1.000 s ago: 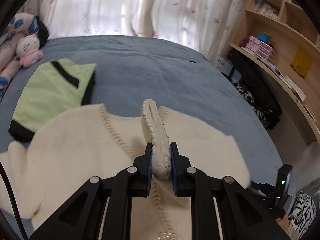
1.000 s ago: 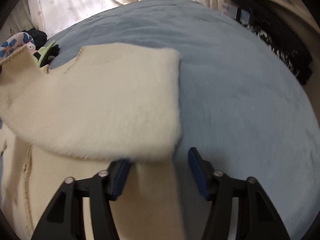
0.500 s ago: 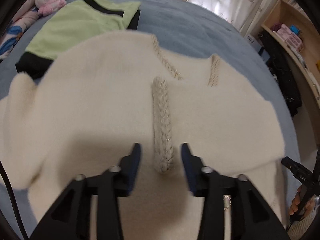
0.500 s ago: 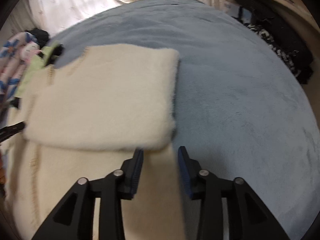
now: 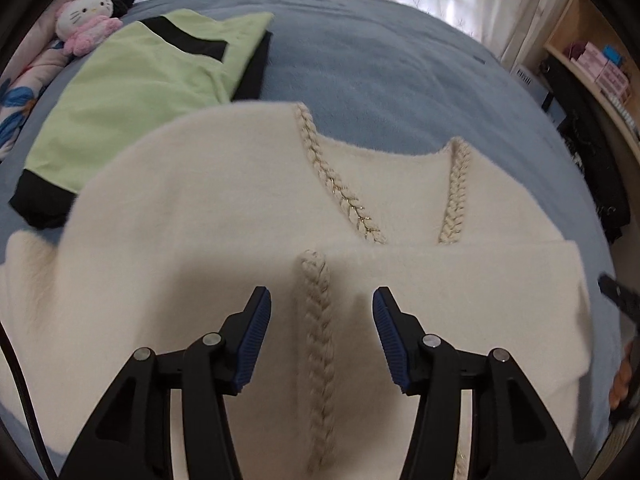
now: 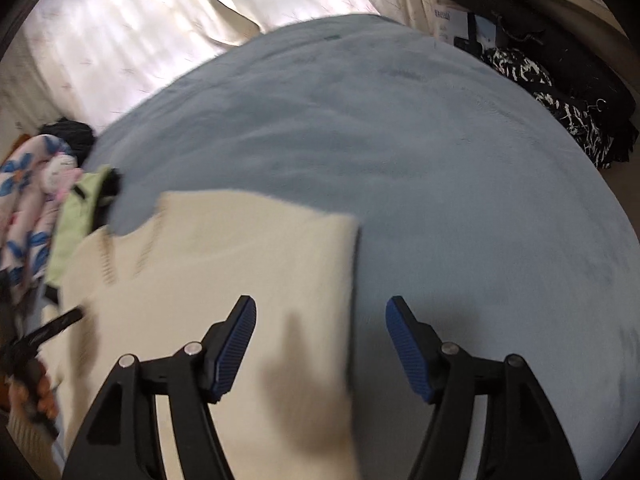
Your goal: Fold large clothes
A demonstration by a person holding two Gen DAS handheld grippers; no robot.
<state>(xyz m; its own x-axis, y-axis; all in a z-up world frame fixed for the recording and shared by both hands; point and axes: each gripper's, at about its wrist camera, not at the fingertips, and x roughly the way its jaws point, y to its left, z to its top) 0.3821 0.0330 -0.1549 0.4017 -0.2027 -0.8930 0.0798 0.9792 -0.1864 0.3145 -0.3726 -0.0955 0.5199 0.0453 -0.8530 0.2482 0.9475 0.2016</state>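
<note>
A cream fuzzy cardigan (image 5: 224, 216) with braided trim (image 5: 316, 312) lies flat on the blue bed, its right side folded in over the body. My left gripper (image 5: 320, 312) hovers above the braided front edge, jaws opening, the braid lying free between them with no pad touching it. In the right wrist view the cardigan (image 6: 248, 264) has a straight right edge. My right gripper (image 6: 320, 320) straddles that edge from above, jaws opening, gripping nothing. The picture is blurred by motion.
A folded green garment with black trim (image 5: 132, 100) lies beyond the cardigan on the left, with a plush cat toy (image 5: 86, 20) and floral bedding behind it. Blue bedspread (image 6: 460, 184) stretches to the right. Shelves and dark bags (image 6: 560, 80) stand along the right wall. Curtains hang behind the bed.
The left gripper let go of the braided edge, which now lies flat, and dropped closer to the cardigan. The right gripper opened wide and shifted right, over the folded edge.
</note>
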